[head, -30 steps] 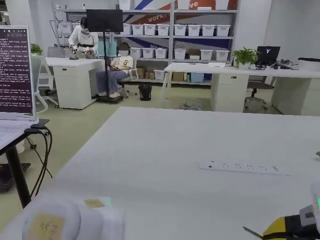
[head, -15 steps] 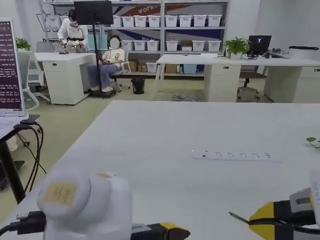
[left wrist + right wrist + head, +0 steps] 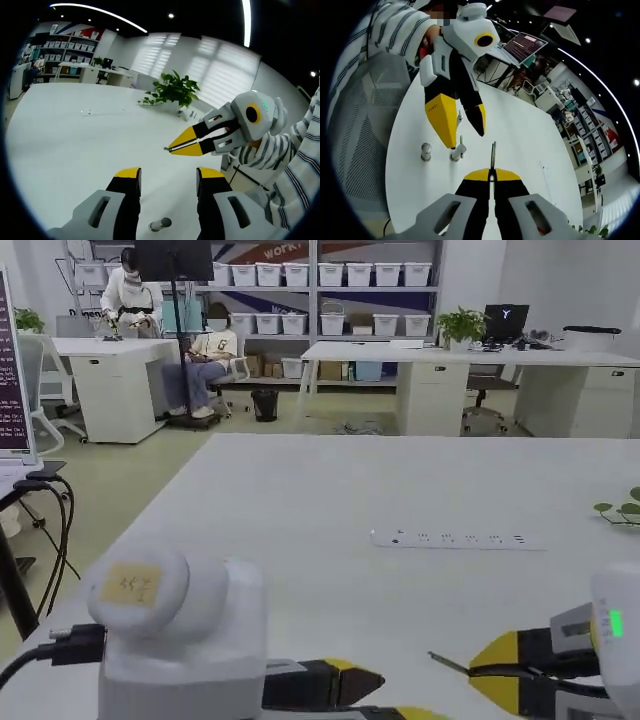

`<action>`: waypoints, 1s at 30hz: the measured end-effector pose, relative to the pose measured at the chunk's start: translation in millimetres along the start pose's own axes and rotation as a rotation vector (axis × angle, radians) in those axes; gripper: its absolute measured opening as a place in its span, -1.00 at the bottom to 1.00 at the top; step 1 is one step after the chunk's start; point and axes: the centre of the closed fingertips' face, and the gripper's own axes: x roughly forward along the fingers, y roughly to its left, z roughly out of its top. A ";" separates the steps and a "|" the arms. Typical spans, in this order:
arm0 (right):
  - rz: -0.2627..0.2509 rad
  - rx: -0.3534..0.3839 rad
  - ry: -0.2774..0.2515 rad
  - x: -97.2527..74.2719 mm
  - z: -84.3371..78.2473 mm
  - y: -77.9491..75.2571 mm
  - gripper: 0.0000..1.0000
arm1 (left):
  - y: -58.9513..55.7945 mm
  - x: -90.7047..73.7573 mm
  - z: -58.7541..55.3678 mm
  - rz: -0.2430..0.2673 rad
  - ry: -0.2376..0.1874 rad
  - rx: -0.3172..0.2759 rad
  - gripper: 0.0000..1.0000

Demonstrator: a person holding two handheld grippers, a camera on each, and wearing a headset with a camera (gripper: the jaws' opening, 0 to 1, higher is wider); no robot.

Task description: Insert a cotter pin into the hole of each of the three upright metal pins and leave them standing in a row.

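Note:
My right gripper (image 3: 491, 175) is shut on a thin cotter pin (image 3: 493, 150) that sticks out forward past its tips. In the head view the right gripper (image 3: 500, 677) sits at the bottom right, with the cotter pin (image 3: 445, 662) pointing left. Facing it, my left gripper (image 3: 169, 175) is open and holds nothing; the head view has it at the bottom left (image 3: 345, 687). Upright metal pins (image 3: 426, 151) (image 3: 457, 152) stand on the white table below the left gripper (image 3: 466, 139). One metal pin (image 3: 160, 223) stands low between the left jaws.
A white power strip (image 3: 458, 538) lies mid-table. A leafy plant (image 3: 172, 90) stands at the table's far right edge (image 3: 625, 510). A laptop screen (image 3: 10, 370) stands off the left edge. Desks, shelves and seated people lie beyond the table.
The head camera has tilted down, so both grippers show more fully. The right gripper with the cotter pin has edged left toward the left gripper.

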 end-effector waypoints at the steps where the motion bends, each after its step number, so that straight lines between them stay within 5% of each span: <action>1: -0.002 -0.003 -0.002 -0.1 1.2 0.4 -1.00 | -0.5 0.2 0.5 -0.002 -0.002 0.001 -0.20; 21: -0.002 -0.093 -0.011 -2.6 16.9 16.2 -1.00 | -9.2 2.5 5.7 -0.042 -0.025 -0.037 -0.70; 30: 0.010 -0.098 -0.019 -1.7 19.6 21.3 -1.00 | -3.6 0.9 3.5 -0.019 -0.024 -0.038 -0.89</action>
